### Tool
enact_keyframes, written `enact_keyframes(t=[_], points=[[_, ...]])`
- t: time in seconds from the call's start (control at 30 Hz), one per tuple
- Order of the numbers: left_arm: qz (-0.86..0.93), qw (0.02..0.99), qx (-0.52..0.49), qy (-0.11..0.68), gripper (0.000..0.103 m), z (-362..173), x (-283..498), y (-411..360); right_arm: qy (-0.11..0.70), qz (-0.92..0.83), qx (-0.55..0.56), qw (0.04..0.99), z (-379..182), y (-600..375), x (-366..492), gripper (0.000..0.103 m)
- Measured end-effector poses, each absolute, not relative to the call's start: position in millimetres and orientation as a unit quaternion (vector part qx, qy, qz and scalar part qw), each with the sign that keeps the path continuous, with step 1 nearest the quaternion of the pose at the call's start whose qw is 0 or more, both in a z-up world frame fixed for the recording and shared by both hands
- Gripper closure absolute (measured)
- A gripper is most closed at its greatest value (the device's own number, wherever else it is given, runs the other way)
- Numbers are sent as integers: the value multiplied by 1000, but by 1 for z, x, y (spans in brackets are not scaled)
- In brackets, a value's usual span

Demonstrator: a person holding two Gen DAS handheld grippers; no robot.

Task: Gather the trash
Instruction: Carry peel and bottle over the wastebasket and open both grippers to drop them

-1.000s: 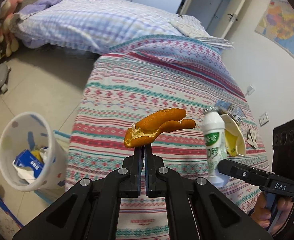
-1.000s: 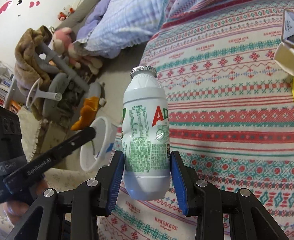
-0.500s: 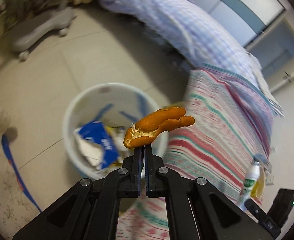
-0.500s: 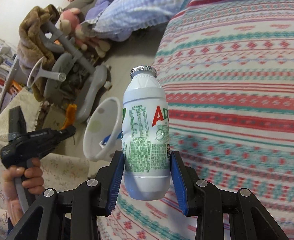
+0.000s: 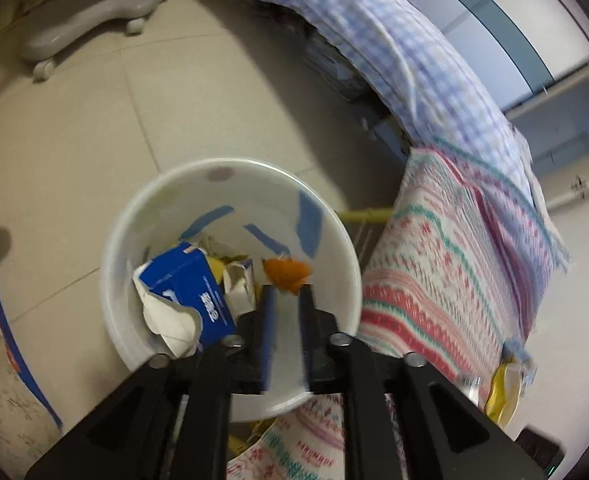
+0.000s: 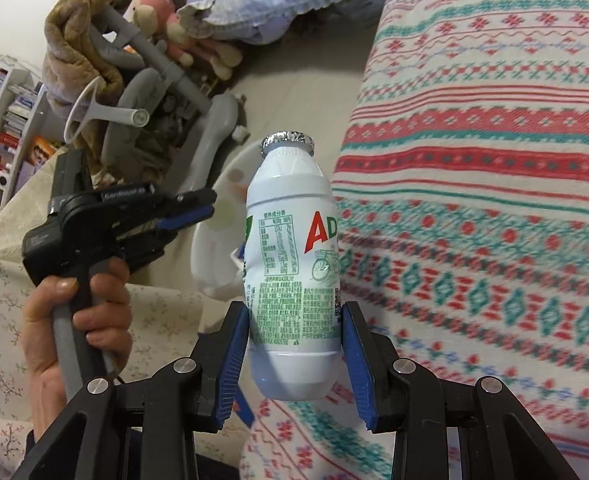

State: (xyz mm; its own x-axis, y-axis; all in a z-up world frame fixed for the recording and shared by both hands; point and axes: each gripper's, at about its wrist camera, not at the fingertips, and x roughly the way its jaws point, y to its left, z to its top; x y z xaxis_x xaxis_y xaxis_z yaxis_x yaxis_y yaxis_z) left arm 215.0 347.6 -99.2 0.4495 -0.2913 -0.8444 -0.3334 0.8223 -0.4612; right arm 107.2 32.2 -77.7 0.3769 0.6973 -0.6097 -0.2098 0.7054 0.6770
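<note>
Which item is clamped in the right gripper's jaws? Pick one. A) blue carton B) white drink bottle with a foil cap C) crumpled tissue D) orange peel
B: in the right wrist view the white drink bottle stands upright between the right gripper jaws, both pressed to its sides.

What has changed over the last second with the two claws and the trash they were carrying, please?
The left claw swung from the bed to above the white bin, opened, and let go of the orange peel, which now appears inside the bin, beside the blue carton. The right claw stays shut on the white bottle, upright, and has drifted toward the bin.
</note>
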Motion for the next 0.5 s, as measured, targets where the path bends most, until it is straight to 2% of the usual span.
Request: enact_keyframes(t=[0.03,0.1,0.3,0.5], points=[[21,796,-309,521,71,-98,213,352,478,287,254,790,-78,35,107,61],[17,793,-329,513,61,-92,209,358,474,291,250,793,-76,42,109,61],[29,807,-332,487,61,-71,194,371,462,312,244,793,-68,78,130,61],[56,789,-374,484,61,-74,187,395,457,327,161,811,-59,147,168,60]])
